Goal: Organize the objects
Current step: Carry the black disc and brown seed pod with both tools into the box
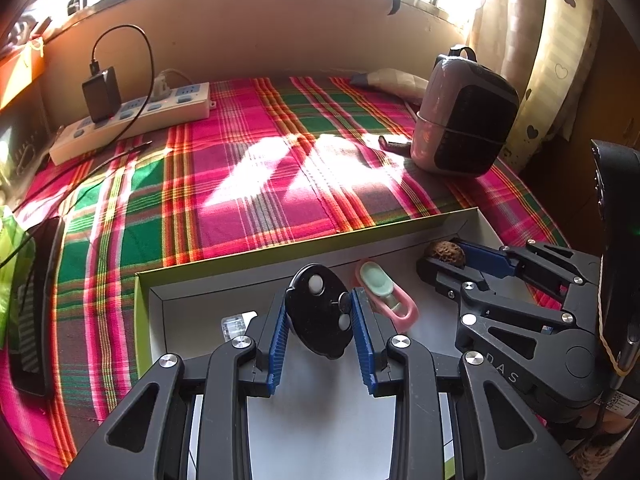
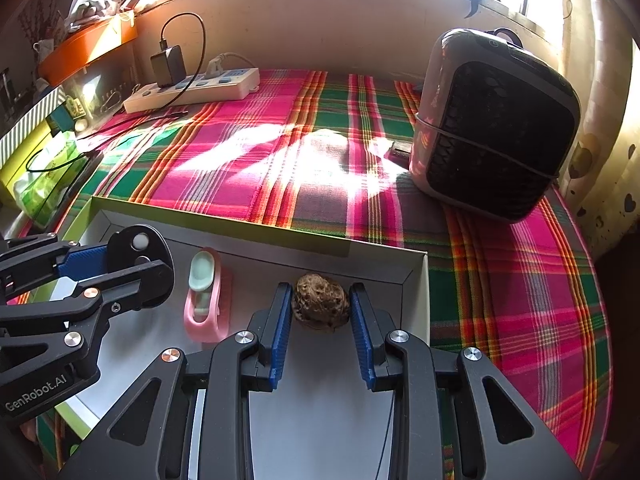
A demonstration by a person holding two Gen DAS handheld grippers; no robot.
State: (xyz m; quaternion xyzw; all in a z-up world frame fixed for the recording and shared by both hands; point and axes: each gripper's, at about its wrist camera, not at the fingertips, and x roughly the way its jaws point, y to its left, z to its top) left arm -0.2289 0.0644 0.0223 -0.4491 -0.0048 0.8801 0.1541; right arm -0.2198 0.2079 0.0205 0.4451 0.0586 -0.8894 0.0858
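A shallow white box with a green rim (image 1: 248, 257) lies on the plaid cloth, also in the right wrist view (image 2: 224, 224). My left gripper (image 1: 319, 306) is shut on a black oval remote with white buttons (image 1: 318, 316) above the box floor; the remote also shows in the right wrist view (image 2: 138, 254). My right gripper (image 2: 322, 304) has its blue pads against a brown wrinkled nut (image 2: 321, 307) near the box's far right corner; the nut also shows in the left wrist view (image 1: 443, 253). A pink and mint toy (image 1: 386, 294) lies in the box between them (image 2: 206, 292).
A pink and black heater (image 2: 496, 120) stands at the right on the cloth. A white power strip with a black charger (image 1: 132, 118) lies at the back left. A black phone (image 1: 34, 304) and green packet lie at the left. A small clear item (image 1: 236, 324) sits in the box.
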